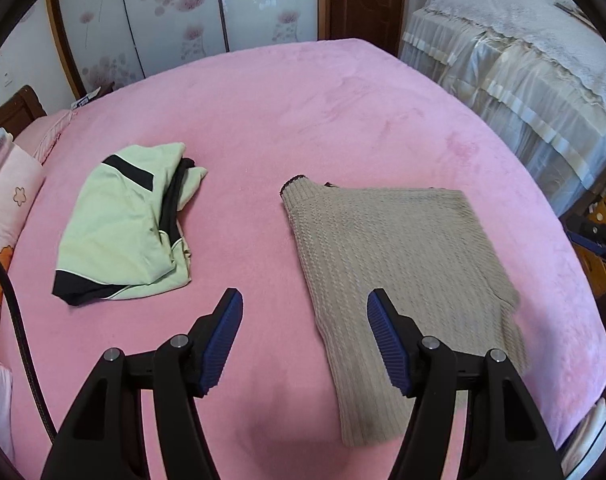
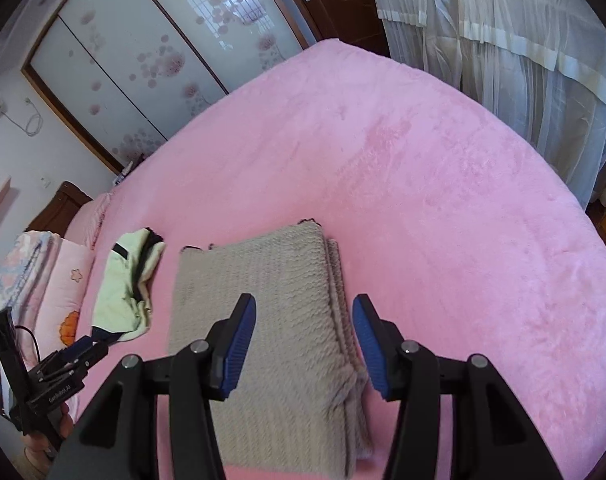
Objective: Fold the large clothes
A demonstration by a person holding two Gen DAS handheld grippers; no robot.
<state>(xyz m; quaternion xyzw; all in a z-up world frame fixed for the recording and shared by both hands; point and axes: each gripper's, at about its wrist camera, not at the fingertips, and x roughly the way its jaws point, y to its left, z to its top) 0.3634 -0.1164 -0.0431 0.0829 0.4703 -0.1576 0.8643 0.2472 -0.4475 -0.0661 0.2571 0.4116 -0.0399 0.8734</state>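
The beige knitted sweater (image 1: 395, 264) lies folded on the pink bed cover (image 1: 303, 112), in a long rectangle with several layers that show at its right edge in the right wrist view (image 2: 263, 320). Its near end reaches close to the front edge of the bed. To the left of it, apart from it with a strip of pink cover between them, lies a light green garment with black trim (image 1: 123, 232), also folded, a little less neatly; it shows smaller in the right wrist view (image 2: 127, 292). The left tongs (image 1: 305, 340) hang above the bed with their blue ribbed pads spread, and nothing is between them; under the gap is mostly bare pink cover, and the right finger stands over the left edge of the sweater. The right tongs (image 2: 305, 344) are also spread and they pinch nothing; they are above the right part of the sweater, and the pads do not press on the cloth. In the right wrist view the left tongs appear at the lower left (image 2: 77, 354), held in a hand. At the left side of the bed there is a pink pillow with flowers (image 1: 11, 216). Behind the bed stand sliding doors with a flower pattern (image 1: 183, 12), and on the right a piece of furniture under a white lace cover (image 1: 515, 60).
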